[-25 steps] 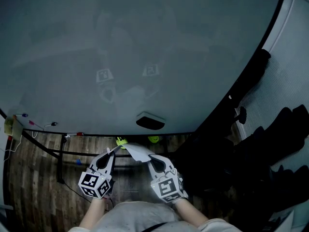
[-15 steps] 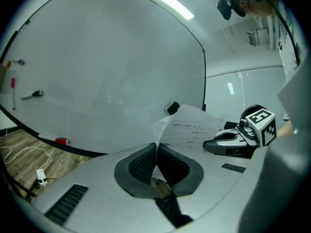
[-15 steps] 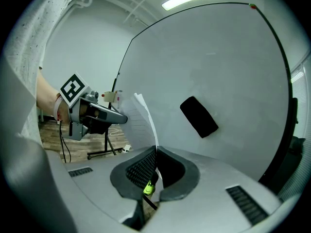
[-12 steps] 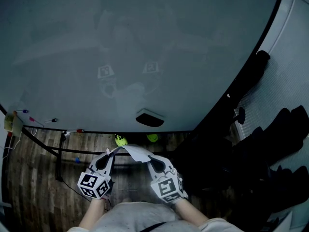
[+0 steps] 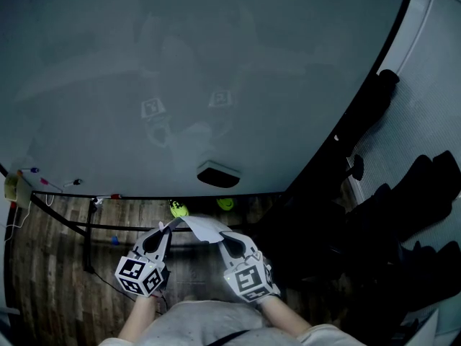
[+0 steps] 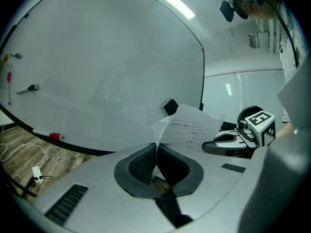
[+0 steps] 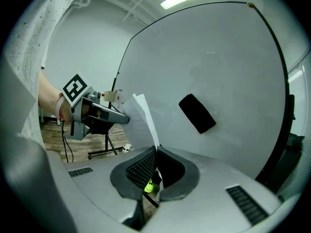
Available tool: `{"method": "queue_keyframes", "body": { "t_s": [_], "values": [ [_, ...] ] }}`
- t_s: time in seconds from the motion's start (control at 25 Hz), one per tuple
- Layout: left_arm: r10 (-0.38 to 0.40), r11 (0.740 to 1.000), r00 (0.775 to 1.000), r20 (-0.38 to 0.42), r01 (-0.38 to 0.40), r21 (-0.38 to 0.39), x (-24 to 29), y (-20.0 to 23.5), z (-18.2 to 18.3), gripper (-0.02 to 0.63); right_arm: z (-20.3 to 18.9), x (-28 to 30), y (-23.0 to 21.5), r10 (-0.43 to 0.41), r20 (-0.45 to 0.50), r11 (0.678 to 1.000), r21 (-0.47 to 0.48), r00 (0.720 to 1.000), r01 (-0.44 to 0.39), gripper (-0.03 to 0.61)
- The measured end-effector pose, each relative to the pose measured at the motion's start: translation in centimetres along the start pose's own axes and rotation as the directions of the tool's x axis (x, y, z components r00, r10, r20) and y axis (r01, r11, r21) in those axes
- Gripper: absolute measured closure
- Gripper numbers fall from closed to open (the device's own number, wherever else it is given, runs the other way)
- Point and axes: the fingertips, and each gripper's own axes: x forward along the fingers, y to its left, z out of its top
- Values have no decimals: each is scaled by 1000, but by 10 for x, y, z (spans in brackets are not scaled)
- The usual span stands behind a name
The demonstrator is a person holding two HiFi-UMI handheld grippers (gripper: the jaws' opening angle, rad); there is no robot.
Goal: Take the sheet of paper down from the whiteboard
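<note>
Left gripper [image 6: 155, 155] jaws clamped tight on one edge of the sheet of paper [image 6: 190, 129]; sheet rises straight out of the pad seam, printed lines facing the cam. Right gripper [image 7: 156, 154] jaws likewise pinched on the opposite edge, thin white strip standing up from the seam. Sheet hangs between the two grippers in front of the person, bowed upward a bit, clear of the whiteboard [image 5: 180, 71]. No corner touches it as far as head view shows. Task looks nearly done: paper is off the board, what's left is prob. carrying it away / setting it down. To do that well: hold both clamps firm and move both hands together w/ same spacing. Pulling apart would likely tear at the pinch pts, pushing together would crease it. Grips are shallow, at the edges only, so no jerks. Black block [image 5: 218, 174] sits on the board just above the sheet, magnet or eraser, can't tell; steer clear of it. Below is wood floor [image 5: 50, 244], no desk in view, so a slip prob. means paper lands down there
</note>
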Motion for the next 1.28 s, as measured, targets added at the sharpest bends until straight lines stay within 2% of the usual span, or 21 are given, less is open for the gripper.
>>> {"method": "queue_keyframes", "body": {
  "t_s": [0.84,1.28],
  "values": [
    [21,1000,1000,-8,-22,-21,-2,9,-6,598,-5,7,5,40,-2,999,10,999,-40,561],
    [13,999,1000,-15,-13,-30,1,11,-8,598,-6,7,3,34,-13,999,9,999,-34,561]
  ]
}}
